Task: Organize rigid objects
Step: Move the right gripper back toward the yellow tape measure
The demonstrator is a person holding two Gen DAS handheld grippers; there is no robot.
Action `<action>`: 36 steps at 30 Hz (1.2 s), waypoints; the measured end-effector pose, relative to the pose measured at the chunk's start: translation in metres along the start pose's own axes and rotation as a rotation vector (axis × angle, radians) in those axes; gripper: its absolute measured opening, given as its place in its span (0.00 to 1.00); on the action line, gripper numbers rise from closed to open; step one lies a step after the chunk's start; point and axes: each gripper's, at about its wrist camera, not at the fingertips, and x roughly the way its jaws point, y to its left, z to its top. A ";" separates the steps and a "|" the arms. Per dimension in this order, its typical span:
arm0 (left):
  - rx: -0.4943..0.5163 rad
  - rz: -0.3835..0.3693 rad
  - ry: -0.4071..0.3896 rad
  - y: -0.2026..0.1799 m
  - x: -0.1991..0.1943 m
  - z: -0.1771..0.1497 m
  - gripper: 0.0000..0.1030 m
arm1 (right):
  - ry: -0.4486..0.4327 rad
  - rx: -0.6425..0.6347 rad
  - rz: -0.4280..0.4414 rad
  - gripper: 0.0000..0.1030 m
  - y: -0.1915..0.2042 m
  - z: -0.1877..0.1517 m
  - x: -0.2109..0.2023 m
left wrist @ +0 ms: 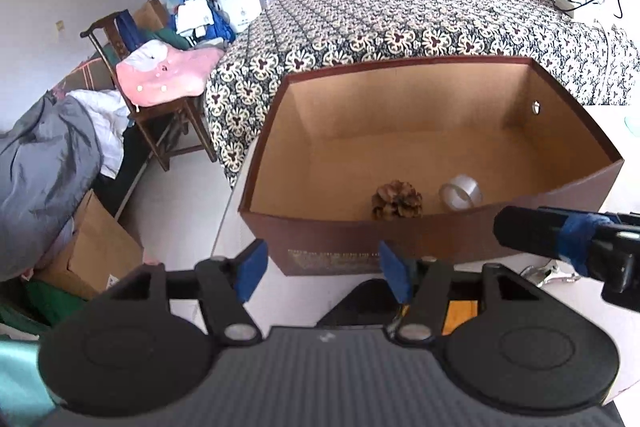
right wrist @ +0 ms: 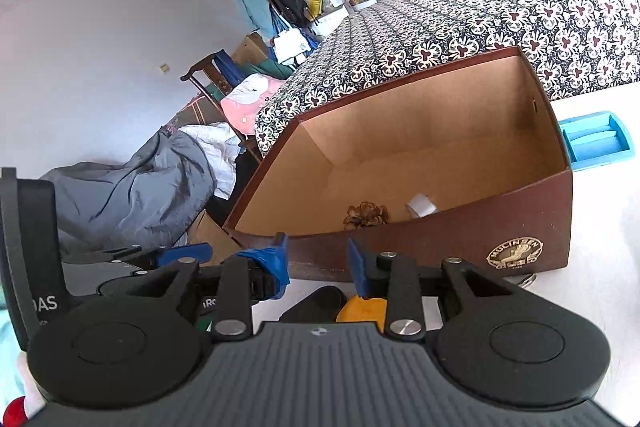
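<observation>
I see one big brown cardboard box with a tan inside, sitting open on the white bench right in front of me. It has a dark red rim and a round gold stamp on its front wall. Inside the box I count two things, both down on the floor by the near wall: one brown bumpy pine cone and one clear roll of sticky tape, just beside each other but not touching. My left fingers have blue pads and stand wide apart, holding nothing, just in front of the box. My right fingers also have blue pads and are spread with nothing pressed between them. Under them on the bench lies something black and yellow, but I cannot tell what it is. One light blue plastic tray sits on the bench past the right side of the box. Behind the box is one bed with a black and white flower blanket.
</observation>
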 end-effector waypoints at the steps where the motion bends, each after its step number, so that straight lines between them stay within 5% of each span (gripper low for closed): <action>1: -0.001 -0.002 0.006 0.000 0.001 -0.002 0.60 | -0.002 -0.002 -0.001 0.15 0.000 -0.002 -0.001; 36: -0.035 -0.143 0.124 -0.004 0.036 -0.046 0.60 | 0.067 0.010 -0.052 0.15 -0.021 -0.035 0.022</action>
